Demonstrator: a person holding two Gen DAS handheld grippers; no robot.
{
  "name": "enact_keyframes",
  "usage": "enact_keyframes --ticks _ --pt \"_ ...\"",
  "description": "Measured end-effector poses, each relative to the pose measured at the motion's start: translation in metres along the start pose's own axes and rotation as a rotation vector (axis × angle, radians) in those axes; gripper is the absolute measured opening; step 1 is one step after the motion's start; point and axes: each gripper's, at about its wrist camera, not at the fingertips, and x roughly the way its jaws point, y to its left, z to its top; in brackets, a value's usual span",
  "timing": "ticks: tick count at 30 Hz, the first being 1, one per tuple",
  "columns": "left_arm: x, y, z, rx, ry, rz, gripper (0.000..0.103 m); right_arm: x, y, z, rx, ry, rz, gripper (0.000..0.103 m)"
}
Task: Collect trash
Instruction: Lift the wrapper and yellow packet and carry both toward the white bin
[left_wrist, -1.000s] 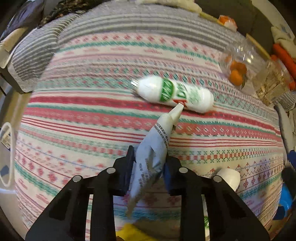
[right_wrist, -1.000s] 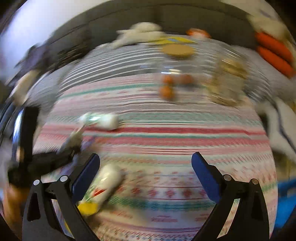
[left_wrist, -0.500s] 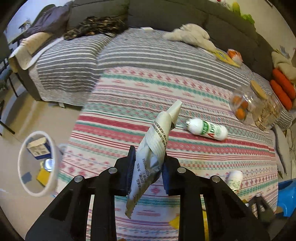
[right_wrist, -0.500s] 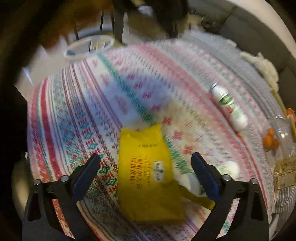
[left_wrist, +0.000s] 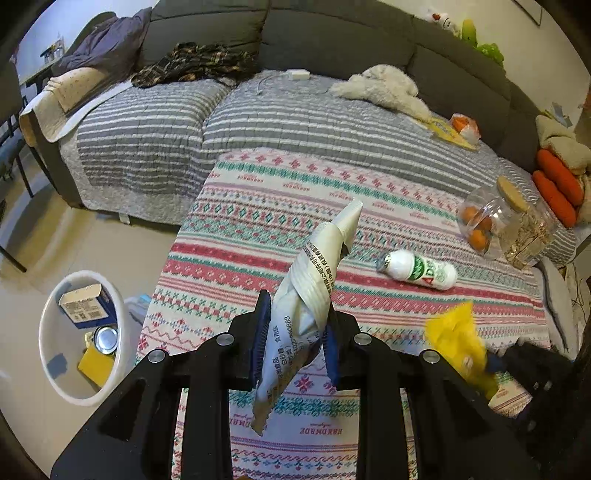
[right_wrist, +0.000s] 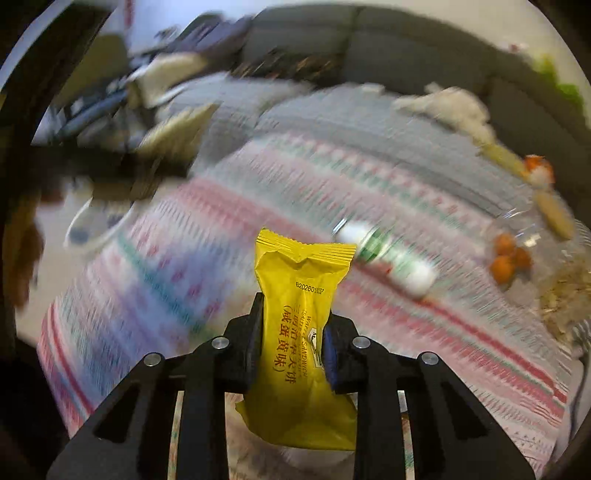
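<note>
Half a second ago my right jaws hung open over the yellow packet on the patterned blanket; now my right gripper clamps it aloft, while my left gripper still grips the white wrapper; two pieces are ready for the white bin on the floor. I count two wrappers held, one white bottle left on the blanket, one bin.

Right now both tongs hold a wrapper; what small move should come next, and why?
Probably carry the left tongs leftward over the white bin and release. They grip the white wrapper above the blanket, and the bin stands on the floor to the left, already holding trash.
</note>
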Motion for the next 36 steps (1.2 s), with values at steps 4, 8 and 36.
enact_keyframes --ticks 4,8,36 --pt "-0.007 -0.004 0.001 0.01 -0.056 -0.007 0.025 -0.004 -0.01 0.019 0.082 -0.083 -0.081 0.027" --pt "-0.013 -0.006 0.001 0.019 -0.095 -0.018 0.025 -0.006 -0.016 0.031 0.161 -0.132 -0.147 0.027" --pt "-0.038 0.09 -0.009 -0.064 -0.133 0.18 0.028 0.003 0.051 0.051 0.208 -0.19 -0.112 0.028"
